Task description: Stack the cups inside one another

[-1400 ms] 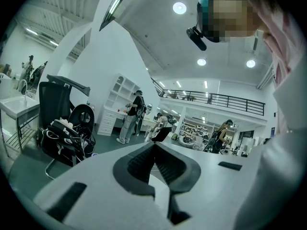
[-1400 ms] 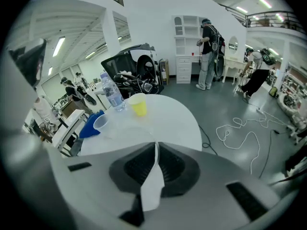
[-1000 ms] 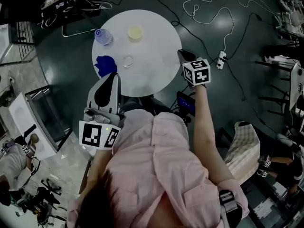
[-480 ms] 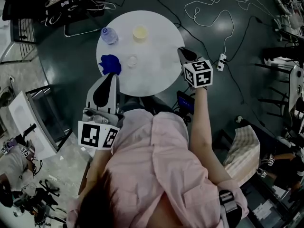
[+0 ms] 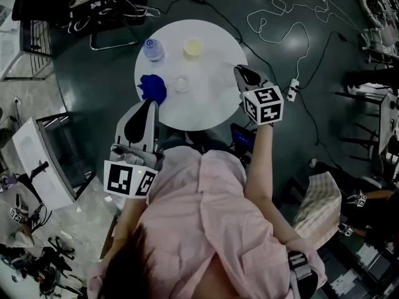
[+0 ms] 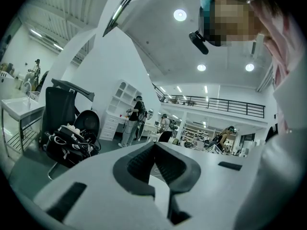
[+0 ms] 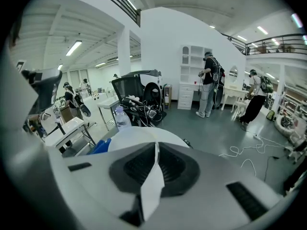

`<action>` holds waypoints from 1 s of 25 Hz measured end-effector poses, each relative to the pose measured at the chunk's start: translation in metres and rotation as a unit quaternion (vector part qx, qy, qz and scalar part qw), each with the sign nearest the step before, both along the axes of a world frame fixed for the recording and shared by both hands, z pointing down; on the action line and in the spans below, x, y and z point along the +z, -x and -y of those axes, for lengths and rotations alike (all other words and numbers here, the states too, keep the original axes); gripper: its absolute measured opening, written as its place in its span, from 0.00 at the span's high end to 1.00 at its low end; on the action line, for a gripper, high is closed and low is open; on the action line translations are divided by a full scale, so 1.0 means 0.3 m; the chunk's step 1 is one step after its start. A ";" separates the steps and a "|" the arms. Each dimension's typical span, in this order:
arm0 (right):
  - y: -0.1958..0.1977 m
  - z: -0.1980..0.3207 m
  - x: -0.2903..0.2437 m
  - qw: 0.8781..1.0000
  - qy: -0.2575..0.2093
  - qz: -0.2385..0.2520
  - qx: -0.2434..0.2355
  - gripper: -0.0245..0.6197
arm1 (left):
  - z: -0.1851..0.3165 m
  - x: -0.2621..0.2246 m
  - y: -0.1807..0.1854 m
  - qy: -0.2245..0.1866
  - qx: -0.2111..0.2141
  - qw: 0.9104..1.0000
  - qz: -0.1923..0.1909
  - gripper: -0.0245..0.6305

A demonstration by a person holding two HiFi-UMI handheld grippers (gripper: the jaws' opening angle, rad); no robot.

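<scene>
Dark floor, strewn with white cable point(image 5: 283, 14), is surrounding the round white table point(image 5: 212, 101) where we are standing, and as far as we are seeing, the stacking is not yet under way. Nothing is nested: the yellow cup point(image 5: 193, 47) is sitting at the far side of the table, and the clear cup point(image 5: 181, 83) is standing well apart from it, nearer the middle, each on its own. We are counting two cups that we are sure of, one bottle point(image 5: 153, 48) near the yellow cup, and one blue thing point(image 5: 153, 89) at the table's left edge, just beside the clear cup; whether it is a third cup we are not able to tell. We are holding two grippers. Our left gripper point(image 5: 149, 103) is hanging at the near left rim, close to the blue thing, and its own view is showing the jaws meeting at the tips with nothing between them. Our right gripper point(image 5: 240, 71) is hovering at the right rim, and its jaws are likewise closed at the tips, gripping nothing, with only a pale sliver showing lower down. So we are judging every step to be left: opening a gripper, taking one cup, and setting it inside the other.
</scene>
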State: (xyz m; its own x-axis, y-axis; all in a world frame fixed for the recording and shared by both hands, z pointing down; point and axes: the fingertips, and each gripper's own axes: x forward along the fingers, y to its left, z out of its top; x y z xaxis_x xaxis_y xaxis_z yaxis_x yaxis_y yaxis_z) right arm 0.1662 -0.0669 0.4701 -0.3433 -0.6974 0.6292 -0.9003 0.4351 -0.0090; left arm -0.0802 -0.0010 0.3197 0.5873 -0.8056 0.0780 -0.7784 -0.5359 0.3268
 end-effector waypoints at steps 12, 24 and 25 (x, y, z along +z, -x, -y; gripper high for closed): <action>0.072 0.008 -0.078 1.000 -0.025 0.007 -0.010 0.90 | 0.009 -0.028 0.019 -0.014 0.010 1.000 0.000 0.94; 0.180 0.037 -0.106 0.999 -0.029 0.017 -0.041 0.90 | 0.026 -0.027 0.036 -0.009 0.013 1.000 -0.005 0.94; 0.191 0.039 -0.104 0.998 -0.028 0.018 -0.044 0.90 | 0.028 -0.026 0.041 -0.009 0.012 1.000 -0.005 0.94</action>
